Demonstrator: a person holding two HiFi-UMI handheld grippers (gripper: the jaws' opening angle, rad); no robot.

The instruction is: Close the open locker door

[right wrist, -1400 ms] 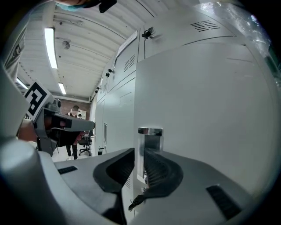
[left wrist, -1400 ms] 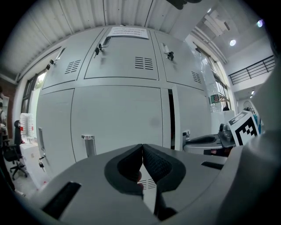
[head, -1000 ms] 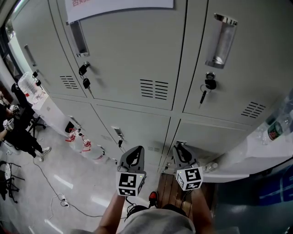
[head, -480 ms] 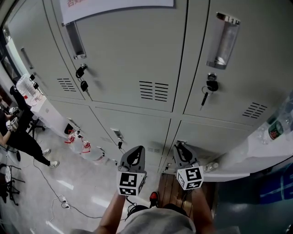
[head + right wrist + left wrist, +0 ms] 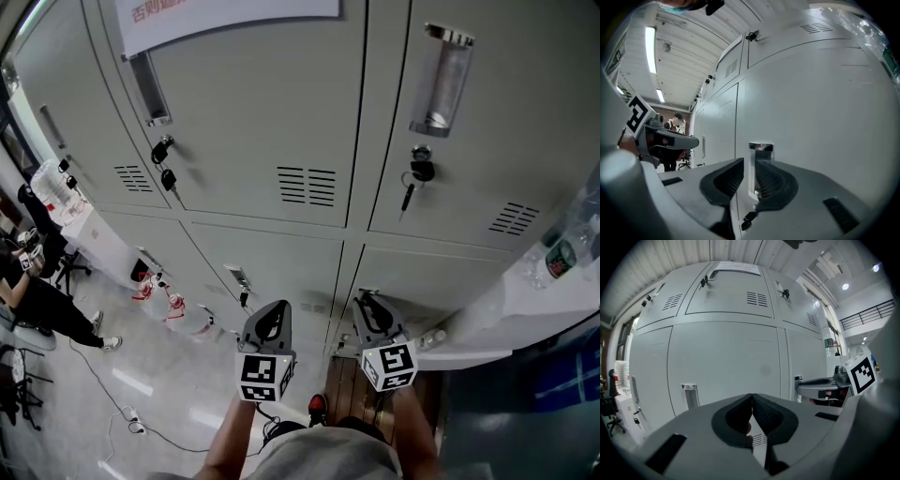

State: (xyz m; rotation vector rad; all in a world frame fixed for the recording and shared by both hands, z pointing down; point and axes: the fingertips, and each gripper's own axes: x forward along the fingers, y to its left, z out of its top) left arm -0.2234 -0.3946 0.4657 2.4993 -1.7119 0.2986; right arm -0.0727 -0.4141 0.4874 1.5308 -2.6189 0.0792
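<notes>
Both tools point at the lower row of grey lockers, and every door in view lies flush.

The left tool (image 5: 752,396) has its jaws closed tip to tip with nothing between them, and it faces the lower middle door (image 5: 724,362). The right tool (image 5: 750,161) stands narrowly open and pinches nothing. Through its gap shows the chrome handle (image 5: 761,152) of the lower right locker door (image 5: 811,108), which is close ahead and shut against its frame — whether the tips touch it I cannot tell. A dark key (image 5: 749,218) hangs under that handle. In the head view the two tools sit side by side, near each other but apart, below the upper doors (image 5: 253,112), which have keys (image 5: 410,183) in their locks. A person (image 5: 37,295) stands well off to the left on the floor (image 5: 141,375).
</notes>
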